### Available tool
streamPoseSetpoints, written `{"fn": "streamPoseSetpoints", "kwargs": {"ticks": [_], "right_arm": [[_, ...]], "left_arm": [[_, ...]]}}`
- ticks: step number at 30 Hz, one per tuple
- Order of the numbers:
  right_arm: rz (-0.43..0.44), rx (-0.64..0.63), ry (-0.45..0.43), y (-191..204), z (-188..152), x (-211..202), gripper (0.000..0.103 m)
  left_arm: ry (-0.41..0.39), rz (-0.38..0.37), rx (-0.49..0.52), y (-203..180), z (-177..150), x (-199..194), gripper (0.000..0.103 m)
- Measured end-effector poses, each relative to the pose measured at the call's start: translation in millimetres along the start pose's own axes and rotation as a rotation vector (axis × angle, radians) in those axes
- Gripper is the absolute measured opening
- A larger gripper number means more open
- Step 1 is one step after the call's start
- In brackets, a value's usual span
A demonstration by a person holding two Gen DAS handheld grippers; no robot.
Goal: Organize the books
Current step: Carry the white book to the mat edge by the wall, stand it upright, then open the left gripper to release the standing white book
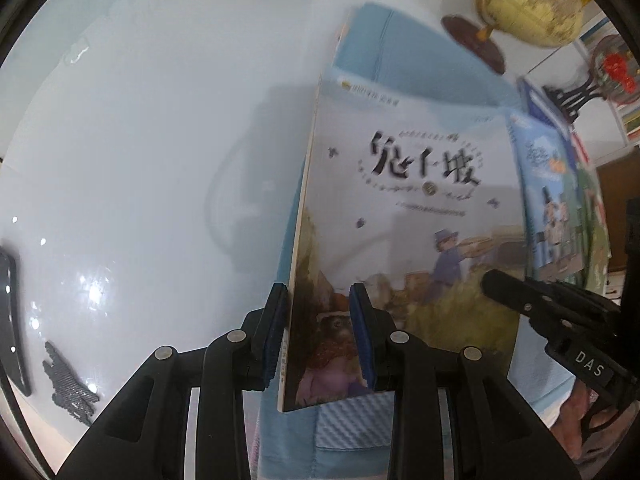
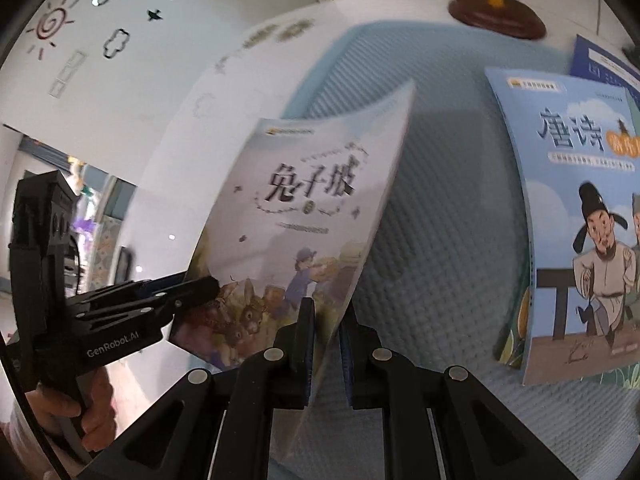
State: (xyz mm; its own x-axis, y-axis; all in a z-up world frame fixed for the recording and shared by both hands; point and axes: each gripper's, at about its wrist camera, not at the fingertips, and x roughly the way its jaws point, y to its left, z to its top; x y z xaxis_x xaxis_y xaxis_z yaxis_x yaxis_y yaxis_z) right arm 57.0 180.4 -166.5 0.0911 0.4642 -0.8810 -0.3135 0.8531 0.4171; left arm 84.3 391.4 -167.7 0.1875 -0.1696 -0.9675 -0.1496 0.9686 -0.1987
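Paper book [image 1: 404, 216]: carried clear of the blue mat [image 2: 440, 216], a gripper on each side for steadiness.
Left gripper [image 1: 318, 336]: fingers pinching spine edge.
Right gripper [image 2: 326, 344]: fingers pinching page edge.

Both tools are showing black angular linkage arms with round silver screws and blue ridged pads [image 1: 362, 344]. The left gripper [image 2: 192, 286] is bearing white "GenRobot.AI" lettering; the right gripper [image 1: 490, 282] is reading "DAS".

You're working over a glossy white tabletop [image 1: 132, 152] that throws back ceiling light spots, with a blue textured mat [image 2: 432, 240] laid on it. Far right sits a yellow globe [image 1: 528, 4] on a dark wooden base. The far-left white wall [image 2: 120, 60] has sun and cloud doodles.
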Motion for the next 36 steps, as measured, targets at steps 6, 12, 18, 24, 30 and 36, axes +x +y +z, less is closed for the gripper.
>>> {"fn": "streamPoseSetpoints", "kwargs": {"ticks": [6,12,18,24,30,36], "right_arm": [[0.012,0.087,0.029,-16,0,6,0.015],[0.021,0.121,0.05,-16,0,13,0.02],[0.074,0.163,0.066,-23,-3,15,0.024],[0.013,0.182,0.043,-39,-7,-4,0.051],[0.0,0.132,-0.031,-55,-6,-41,0.057],[-0.07,0.091,-0.163,-83,-12,-91,0.057]], "left_arm": [[0.007,-0.019,-0.014,5,5,5,0.031],[0.004,-0.008,-0.046,8,4,3,0.033],[0.003,0.046,-0.072,16,5,0,0.034],[-0.012,0.069,-0.106,20,-5,-11,0.035],[-0.064,0.064,-0.083,-9,-9,-26,0.039],[-0.089,0.023,-0.014,-75,0,-24,0.04]]}}
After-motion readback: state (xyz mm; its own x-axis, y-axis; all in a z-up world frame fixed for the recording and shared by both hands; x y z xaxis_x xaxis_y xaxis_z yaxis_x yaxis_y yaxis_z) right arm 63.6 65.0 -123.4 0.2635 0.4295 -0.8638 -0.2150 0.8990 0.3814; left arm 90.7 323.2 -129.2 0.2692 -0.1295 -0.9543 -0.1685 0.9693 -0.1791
